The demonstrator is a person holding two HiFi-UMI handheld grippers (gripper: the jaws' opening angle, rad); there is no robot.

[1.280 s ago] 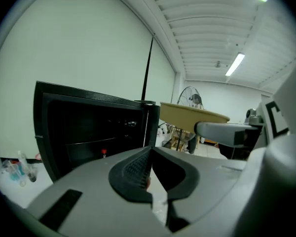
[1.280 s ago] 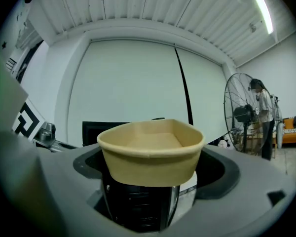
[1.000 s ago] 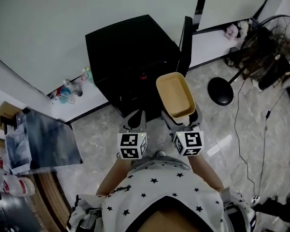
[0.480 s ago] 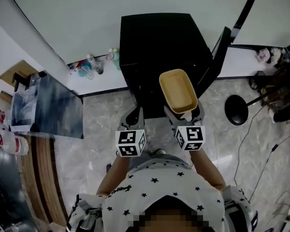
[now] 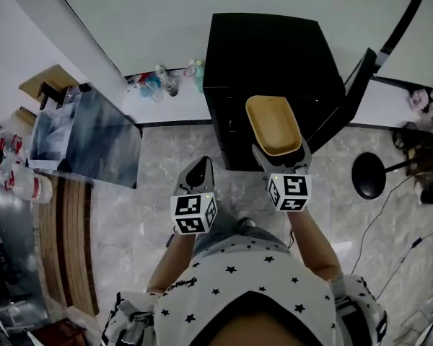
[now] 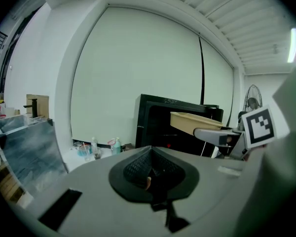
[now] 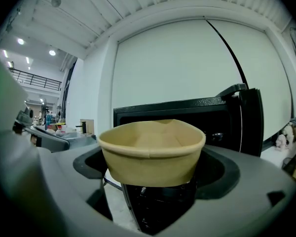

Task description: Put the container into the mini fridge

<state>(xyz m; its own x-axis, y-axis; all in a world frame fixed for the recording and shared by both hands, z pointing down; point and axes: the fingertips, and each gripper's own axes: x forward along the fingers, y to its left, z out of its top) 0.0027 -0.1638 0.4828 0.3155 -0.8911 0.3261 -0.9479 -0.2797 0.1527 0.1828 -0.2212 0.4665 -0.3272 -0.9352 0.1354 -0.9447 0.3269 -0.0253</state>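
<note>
A tan oblong container is held level in my right gripper, which is shut on its near end. It hangs just in front of the black mini fridge, whose door stands open to the right. The container also shows in the left gripper view, in front of the fridge. My left gripper is lower left of the fridge, over the floor, shut with nothing in it.
A glass-topped table stands at the left. Several bottles sit on the floor by the wall. A fan base and cables lie at the right. The floor is marble tile.
I have stepped closer to the fridge; it now sits more centred in the head view. The right gripper with the container has risen toward the fridge opening.
</note>
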